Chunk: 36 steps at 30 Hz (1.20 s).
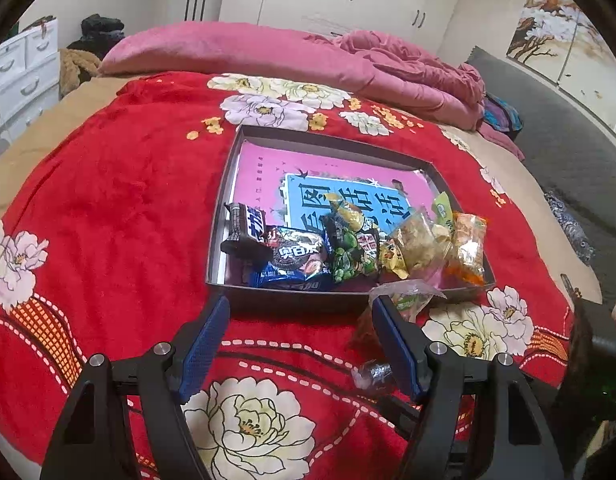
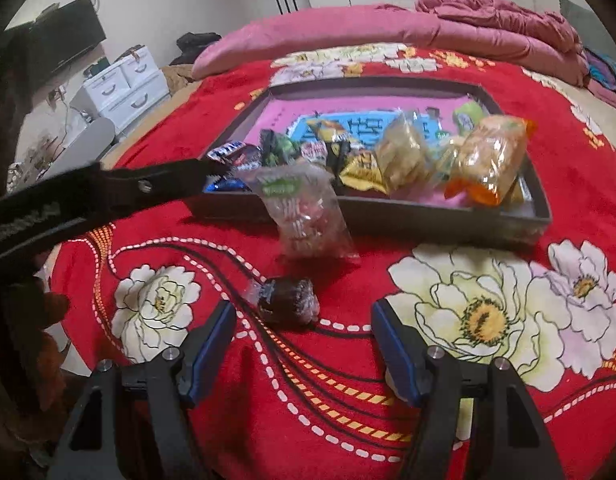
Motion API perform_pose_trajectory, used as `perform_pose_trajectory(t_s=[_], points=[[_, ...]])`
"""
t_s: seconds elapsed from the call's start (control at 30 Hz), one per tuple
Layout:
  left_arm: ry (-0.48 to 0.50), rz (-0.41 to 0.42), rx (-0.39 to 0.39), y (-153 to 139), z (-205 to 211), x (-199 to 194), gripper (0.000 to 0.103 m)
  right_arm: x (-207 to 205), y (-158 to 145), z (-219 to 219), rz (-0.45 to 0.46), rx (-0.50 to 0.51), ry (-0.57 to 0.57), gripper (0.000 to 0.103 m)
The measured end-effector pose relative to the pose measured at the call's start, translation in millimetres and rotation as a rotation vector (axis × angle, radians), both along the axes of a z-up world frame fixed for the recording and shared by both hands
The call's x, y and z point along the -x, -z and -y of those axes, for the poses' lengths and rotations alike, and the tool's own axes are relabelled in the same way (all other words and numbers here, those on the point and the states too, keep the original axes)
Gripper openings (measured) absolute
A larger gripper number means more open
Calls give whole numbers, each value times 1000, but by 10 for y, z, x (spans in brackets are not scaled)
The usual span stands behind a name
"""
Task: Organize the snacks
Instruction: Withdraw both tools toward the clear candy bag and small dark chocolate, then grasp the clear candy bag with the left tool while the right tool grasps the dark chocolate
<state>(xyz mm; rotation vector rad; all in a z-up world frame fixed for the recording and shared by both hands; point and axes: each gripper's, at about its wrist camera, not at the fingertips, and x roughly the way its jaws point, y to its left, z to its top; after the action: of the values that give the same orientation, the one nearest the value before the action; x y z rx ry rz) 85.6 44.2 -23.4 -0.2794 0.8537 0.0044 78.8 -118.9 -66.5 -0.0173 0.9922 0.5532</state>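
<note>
A dark shallow tray lies on the red flowered blanket and holds several snack packets along its near side. A clear packet with a green label leans against the tray's near wall, outside it. A small dark wrapped cake lies on the blanket nearer me. My left gripper is open and empty, just short of the tray, with the clear packet by its right finger. My right gripper is open and empty, just short of the dark cake.
Pink bedding is piled along the far side of the bed. White drawers stand to the left of the bed. The left gripper's black body reaches in from the left in the right wrist view. A grey floor lies to the right.
</note>
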Motion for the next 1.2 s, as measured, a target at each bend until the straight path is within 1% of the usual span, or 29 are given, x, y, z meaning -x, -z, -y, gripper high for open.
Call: perform_pose_trajectory(t_s=[0.13, 0.23, 0.5, 0.57, 0.67, 0.8, 1.07, 1.2], points=[[10, -34, 16, 70, 3, -34, 75, -30, 37, -37, 1, 14, -6, 69], [16, -44, 23, 92, 14, -44, 75, -18, 45, -114, 17, 24, -28, 69], [32, -65, 28, 132, 55, -72, 75, -40, 112, -244, 21, 29, -66, 47], [35, -71, 31, 144, 67, -77, 75, -62, 126, -230, 22, 23, -67, 40], [46, -77, 30, 157, 101, -86, 75, -91, 131, -174, 6, -6, -65, 38], [65, -88, 31, 180, 163, -107, 75, -104, 101, -70, 3, 0, -44, 37], [104, -120, 50, 264, 342, -182, 75, -239, 45, 363, -12, -36, 108, 37], [125, -135, 70, 315, 449, -228, 75, -289, 22, 484, -3, -38, 145, 37]])
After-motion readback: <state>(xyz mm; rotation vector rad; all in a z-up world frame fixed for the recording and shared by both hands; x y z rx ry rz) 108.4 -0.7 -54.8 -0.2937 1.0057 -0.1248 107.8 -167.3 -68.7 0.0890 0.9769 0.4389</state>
